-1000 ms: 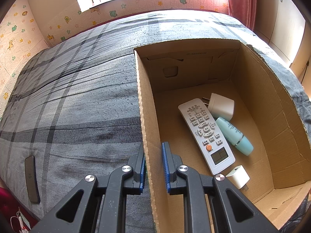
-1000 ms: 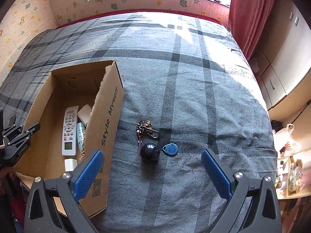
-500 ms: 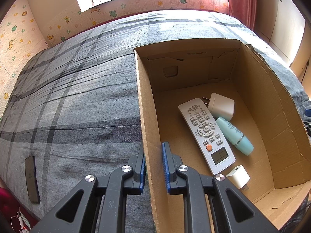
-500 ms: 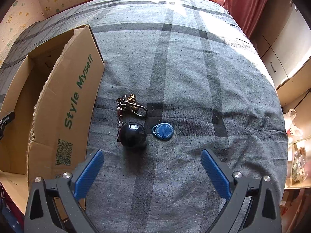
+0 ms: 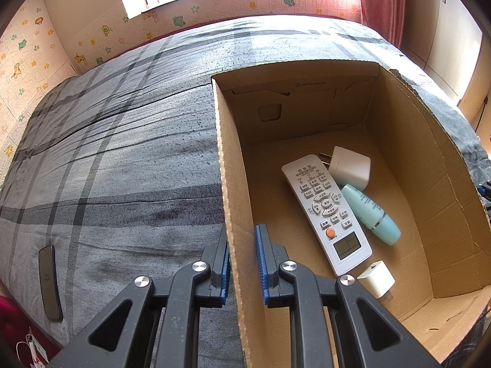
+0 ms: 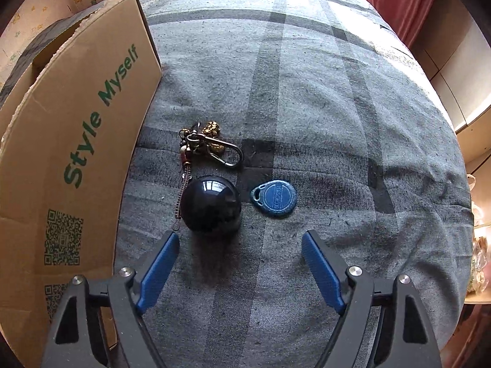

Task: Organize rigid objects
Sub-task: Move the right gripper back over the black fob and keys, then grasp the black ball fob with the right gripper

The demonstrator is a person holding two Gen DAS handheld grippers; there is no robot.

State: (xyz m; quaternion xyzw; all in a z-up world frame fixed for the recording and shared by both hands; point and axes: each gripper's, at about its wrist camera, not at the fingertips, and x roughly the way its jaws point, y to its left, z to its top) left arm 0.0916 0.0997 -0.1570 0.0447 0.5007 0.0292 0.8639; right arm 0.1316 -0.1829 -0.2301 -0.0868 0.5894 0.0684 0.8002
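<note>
My left gripper (image 5: 242, 245) is shut on the left wall of the cardboard box (image 5: 228, 184). Inside the box lie a white remote (image 5: 326, 211), a white plug adapter (image 5: 349, 167), a teal tube (image 5: 371, 214) and a small white charger (image 5: 376, 279). My right gripper (image 6: 239, 254) is open and empty, low over the bed. Just ahead of it lie a black ball (image 6: 210, 204), a blue key fob (image 6: 276, 197) and a brass keychain (image 6: 208, 147). The box's outer wall (image 6: 76, 141) stands to their left.
A grey plaid bedsheet (image 6: 307, 92) covers the bed. A dark phone (image 5: 49, 282) lies near the bed's left edge. Red curtain and cabinets stand at the right (image 6: 445, 46). Wallpapered wall and window are at the far side (image 5: 214, 6).
My right gripper has moved forward and down toward the ball and fob, which now appear much closer. Its jaws have narrowed somewhat. The left gripper has not moved.
</note>
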